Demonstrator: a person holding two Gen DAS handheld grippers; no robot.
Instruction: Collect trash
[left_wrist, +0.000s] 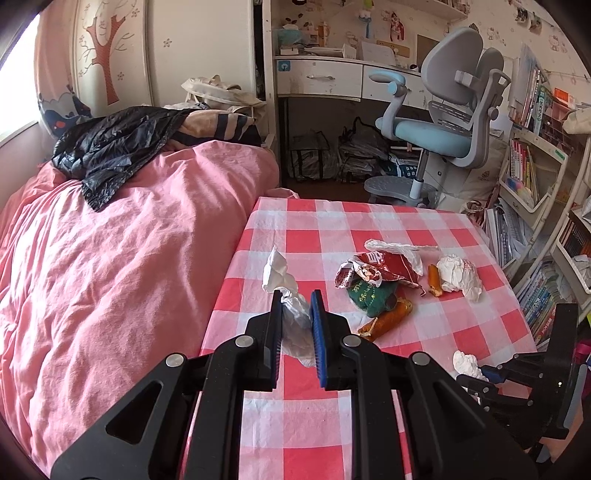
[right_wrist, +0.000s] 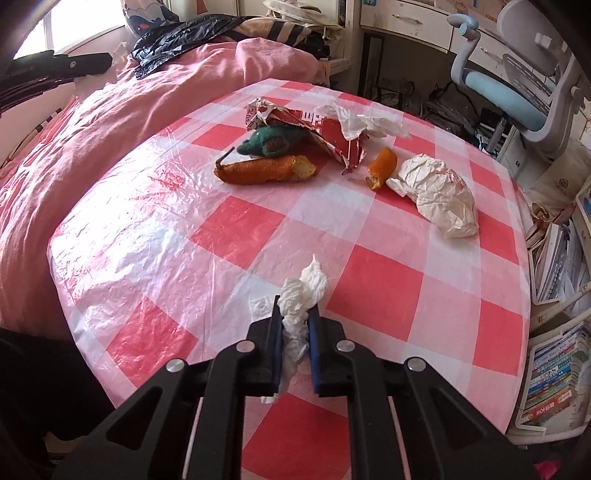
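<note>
Right wrist view: we see our right hand-held gripper (right_wrist: 295, 314) pinching a tissue (right_wrist: 301, 295) above the checked desk (right_wrist: 229, 229); the left hand-held gripper (left_wrist: 295, 299) pinches another tissue (left_wrist: 291, 314) beside the pink bed (left_wrist: 129, 240).

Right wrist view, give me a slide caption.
Right gripper pinches a white tissue over the checked tablecloth.

Wrapper (right_wrist: 325, 133) behind peel (right_wrist: 266, 170); crumpled paper (right_wrist: 436, 192) right, on table (right_wrist: 424, 280).

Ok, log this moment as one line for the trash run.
left gripper: shut on tissue | right gripper: shut on tissue wad | on table: wrapper, peels, crumpled paper
</note>
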